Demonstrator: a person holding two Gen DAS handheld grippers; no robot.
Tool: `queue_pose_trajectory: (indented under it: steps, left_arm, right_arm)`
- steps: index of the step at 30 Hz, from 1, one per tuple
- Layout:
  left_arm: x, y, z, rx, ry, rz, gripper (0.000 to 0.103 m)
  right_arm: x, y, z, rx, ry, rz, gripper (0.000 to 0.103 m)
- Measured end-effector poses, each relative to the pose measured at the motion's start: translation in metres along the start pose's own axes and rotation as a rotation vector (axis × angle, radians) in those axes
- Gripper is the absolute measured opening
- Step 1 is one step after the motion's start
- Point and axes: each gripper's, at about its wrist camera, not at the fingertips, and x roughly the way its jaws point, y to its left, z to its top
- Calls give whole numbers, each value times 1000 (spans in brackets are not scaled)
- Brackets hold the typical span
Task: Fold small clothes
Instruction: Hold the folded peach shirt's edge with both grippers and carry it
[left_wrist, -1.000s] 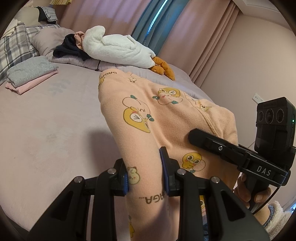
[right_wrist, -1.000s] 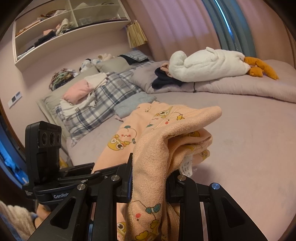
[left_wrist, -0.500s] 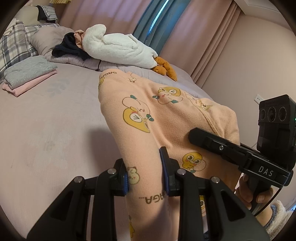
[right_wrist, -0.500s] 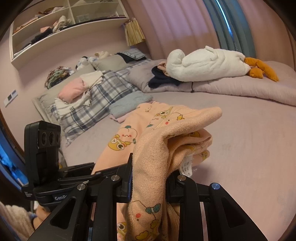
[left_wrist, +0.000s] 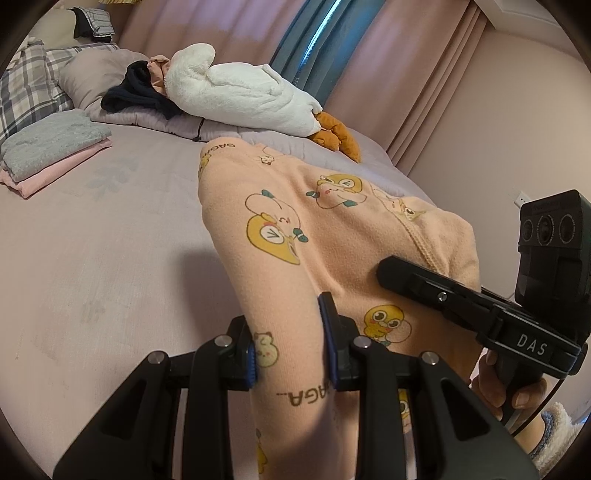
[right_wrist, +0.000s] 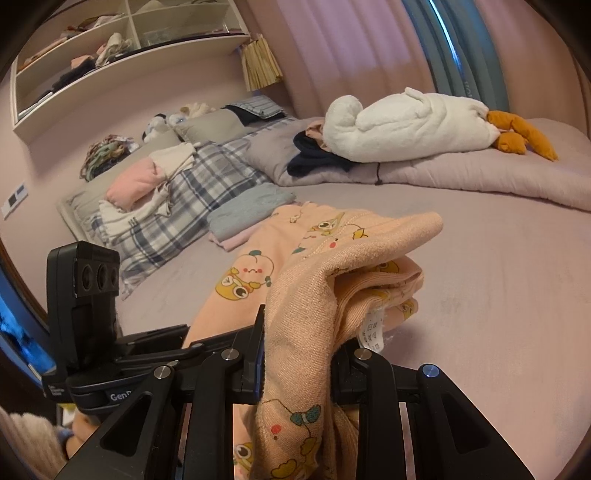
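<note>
Left wrist view: a soft, light peach garment (left_wrist: 295, 229) with duck prints is pinched at its near edge by the left tool (left_wrist: 290, 339), clenched on the cloth, and held low over the bed (left_wrist: 92, 258). The right tool (left_wrist: 391, 266) is seen beside it.

Right wrist view: bunched layers are gripped by the right tool (right_wrist: 297, 354), raised; hems seem the best hold.

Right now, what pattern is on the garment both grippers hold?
Peach garment with yellow cartoon ducks, clearest in the left wrist view.
</note>
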Motion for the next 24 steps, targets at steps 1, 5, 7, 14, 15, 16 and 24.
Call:
queue_pose_trajectory:
  steps: [1,5,7,14,15,16,24]
  left_arm:
    - [2,1,1,1,1,1,28]
    - [8,5,5,-1,8,4,28]
    - [11,7,6,-4,13,5,28]
    - [19,12,10,-5,22,11,28]
    - [20,13,10,-6,22,13,28]
    - [21,14,11,-7,23,14,28]
    - [29,19,14,-7,29,22,28]
  right_arm:
    - [1,-1,0,1,1,0,28]
    - [8,-8,3,7,6,2,28]
    - [11,-10,4,8,10,3,28]
    - [19,-17,6,12,21,4,28]
    - [19,-16,6,12,21,5,28]
    - [19,-16,6,11,21,4,28]
    - [30,-18,10,9,32,-2,28]
